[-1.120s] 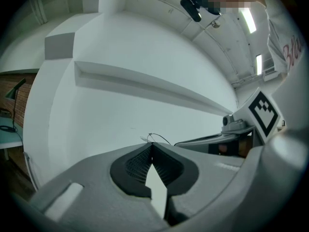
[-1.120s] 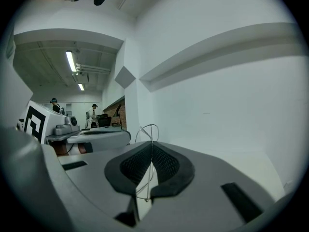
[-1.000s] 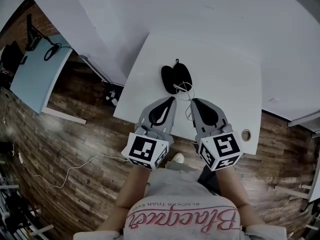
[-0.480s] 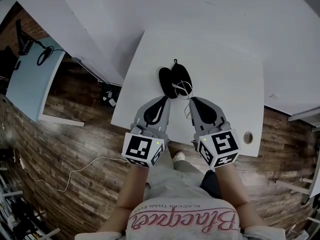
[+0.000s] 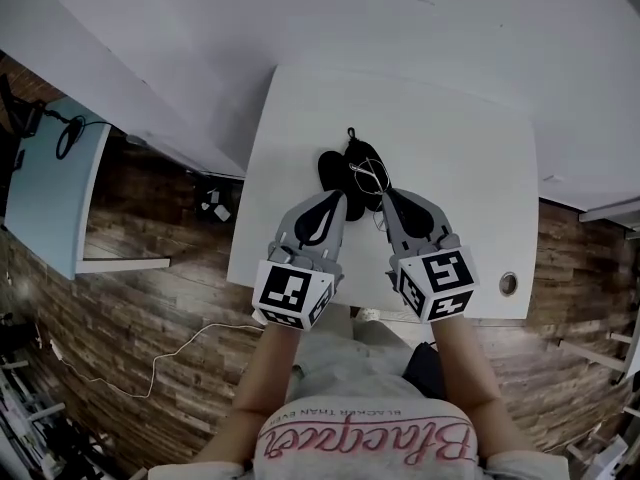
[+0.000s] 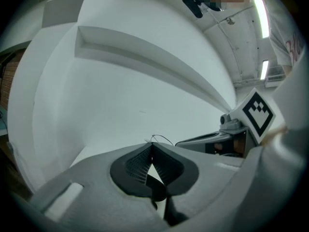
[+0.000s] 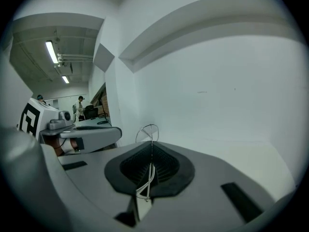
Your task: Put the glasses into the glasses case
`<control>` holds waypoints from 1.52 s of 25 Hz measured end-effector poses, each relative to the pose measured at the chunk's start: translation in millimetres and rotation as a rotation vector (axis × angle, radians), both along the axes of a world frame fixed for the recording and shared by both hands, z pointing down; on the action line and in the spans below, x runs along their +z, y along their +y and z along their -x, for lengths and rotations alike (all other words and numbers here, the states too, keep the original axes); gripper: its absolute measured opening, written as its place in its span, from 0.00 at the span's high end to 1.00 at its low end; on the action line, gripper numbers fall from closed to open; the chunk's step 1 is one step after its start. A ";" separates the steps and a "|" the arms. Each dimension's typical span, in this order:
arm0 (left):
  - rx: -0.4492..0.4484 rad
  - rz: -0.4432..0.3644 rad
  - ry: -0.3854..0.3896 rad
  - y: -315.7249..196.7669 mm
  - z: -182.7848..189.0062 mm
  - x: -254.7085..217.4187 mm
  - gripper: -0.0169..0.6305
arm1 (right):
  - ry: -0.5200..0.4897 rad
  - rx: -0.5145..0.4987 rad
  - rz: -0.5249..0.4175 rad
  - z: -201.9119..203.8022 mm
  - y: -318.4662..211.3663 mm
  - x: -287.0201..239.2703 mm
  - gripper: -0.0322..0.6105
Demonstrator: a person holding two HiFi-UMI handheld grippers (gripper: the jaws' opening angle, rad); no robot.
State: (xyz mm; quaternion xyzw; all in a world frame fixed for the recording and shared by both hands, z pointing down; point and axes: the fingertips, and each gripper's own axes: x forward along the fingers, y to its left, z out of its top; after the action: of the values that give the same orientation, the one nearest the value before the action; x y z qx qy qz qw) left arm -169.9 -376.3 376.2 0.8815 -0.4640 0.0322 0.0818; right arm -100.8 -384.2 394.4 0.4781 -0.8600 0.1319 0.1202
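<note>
An open black glasses case (image 5: 335,168) lies in the middle of the white table (image 5: 450,168). Thin wire-framed glasses (image 5: 368,171) hang over the case's right half. My right gripper (image 5: 385,194) is shut on one of the glasses' wire arms. In the right gripper view the arm runs between the pads (image 7: 151,149) and a lens loop (image 7: 148,131) sticks out past the tips. My left gripper (image 5: 338,198) sits at the case's near edge with its tips shut together (image 6: 152,151). A dark shape low between its pads cannot be identified.
The table's near edge runs just under both grippers, and a round hole (image 5: 509,284) sits at its near right corner. A pale desk (image 5: 40,188) stands at the far left over wooden floor, with a cable (image 5: 150,368) on the floor. White walls back the table.
Both grippers have moved slightly forward towards the case. The glasses, earlier at the case's near right edge, now hang over its right half. The head view has shifted.
</note>
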 end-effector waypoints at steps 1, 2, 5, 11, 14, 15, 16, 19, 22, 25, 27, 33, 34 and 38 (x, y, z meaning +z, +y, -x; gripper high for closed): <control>0.010 0.003 -0.001 -3.9 -0.4 3.6 0.97 | 0.005 0.006 0.010 0.6 -4.6 5.7 0.93; 0.020 0.008 -0.001 -7.9 -0.4 7.0 0.97 | 0.011 0.010 0.021 1.5 -9.2 11.5 0.93; 0.042 0.024 -0.007 -21.5 0.6 17.1 0.97 | 0.035 0.016 0.059 4.8 -24.1 30.0 0.93; 0.063 0.080 -0.007 -43.9 5.1 43.7 0.97 | 0.097 0.023 0.144 5.1 -46.3 75.8 0.93; 0.071 0.104 -0.006 -51.5 6.5 53.8 0.97 | 0.122 0.032 0.178 2.6 -56.9 93.3 0.93; 0.074 0.112 -0.004 -53.5 7.0 56.9 0.97 | 0.131 0.035 0.191 1.9 -60.2 98.9 0.93; 0.077 0.119 -0.004 -55.1 7.6 59.9 0.97 | 0.141 0.037 0.202 1.4 -63.0 104.3 0.93; 0.085 0.141 -0.005 -59.1 9.3 68.0 0.97 | 0.168 0.041 0.231 0.8 -70.2 117.9 0.93; 0.090 0.156 -0.002 -63.8 10.1 73.9 0.97 | 0.186 0.045 0.258 -0.2 -76.1 129.9 0.93; 0.093 0.163 0.001 -67.7 10.1 78.3 0.97 | 0.201 0.048 0.281 -1.6 -79.8 141.2 0.93; 0.093 0.165 0.003 -70.1 11.5 79.8 0.97 | 0.211 0.049 0.292 -1.4 -81.4 146.6 0.93; 0.079 0.175 0.008 -75.9 18.0 83.1 0.97 | 0.227 0.049 0.309 0.3 -85.8 155.9 0.93; 0.076 0.175 0.008 -76.7 18.8 83.6 0.97 | 0.233 0.049 0.309 0.0 -87.0 157.9 0.93; 0.067 0.176 0.012 -78.0 21.0 83.9 0.97 | 0.243 0.051 0.316 -2.3 -90.5 164.1 0.93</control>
State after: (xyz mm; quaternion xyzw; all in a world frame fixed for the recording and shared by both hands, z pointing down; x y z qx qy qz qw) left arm -191.0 -454.3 460.1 0.8862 -0.4290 0.0705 0.1605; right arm -98.5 -474.7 558.4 0.4875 -0.7952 0.2096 0.2933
